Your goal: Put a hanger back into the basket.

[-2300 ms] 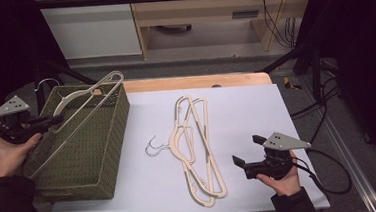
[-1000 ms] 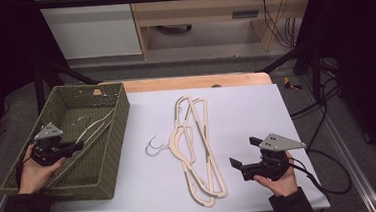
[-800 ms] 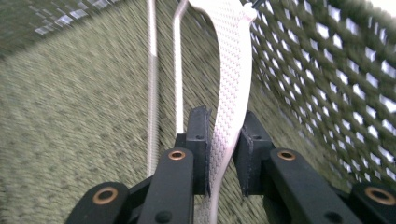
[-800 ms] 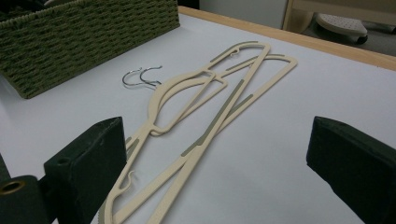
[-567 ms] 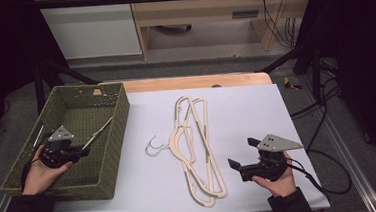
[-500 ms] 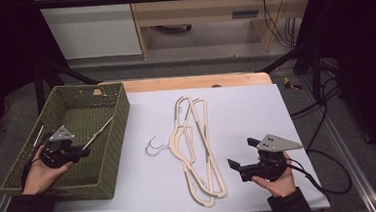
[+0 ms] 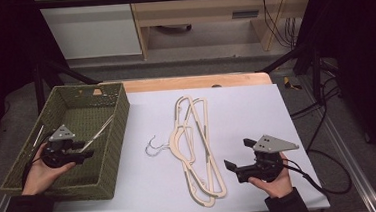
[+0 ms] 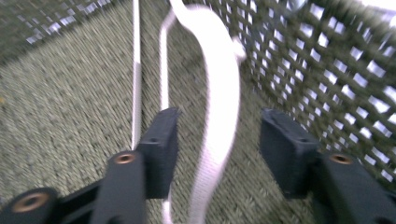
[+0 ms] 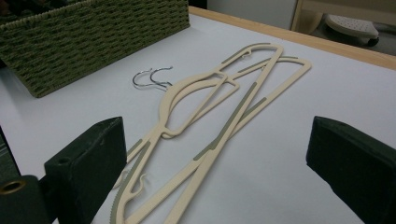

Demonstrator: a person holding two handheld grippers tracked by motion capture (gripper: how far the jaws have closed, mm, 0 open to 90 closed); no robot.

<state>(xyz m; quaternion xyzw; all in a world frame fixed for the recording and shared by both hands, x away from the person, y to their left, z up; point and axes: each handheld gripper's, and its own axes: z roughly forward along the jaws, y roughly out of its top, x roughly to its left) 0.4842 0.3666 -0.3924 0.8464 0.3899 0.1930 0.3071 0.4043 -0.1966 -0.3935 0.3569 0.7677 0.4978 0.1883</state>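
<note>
Two hangers (image 7: 195, 145) lie crossed mid-tabletop (image 7: 256, 106), with bare white surface between them and every edge. My right gripper (image 7: 236, 164) hovers just right of them, jaws wide apart. My left gripper (image 7: 83, 154) sits inside the woven basket (image 7: 118, 111), near its right wall; its jaws have just been opening, a pale hanger (image 8: 219, 116) loose between them. I see no legible writing.

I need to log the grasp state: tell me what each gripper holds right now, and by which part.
Nothing is held. The left gripper has just been opening; the hanger in the basket lies loose between its fingers. The right gripper is open.
</note>
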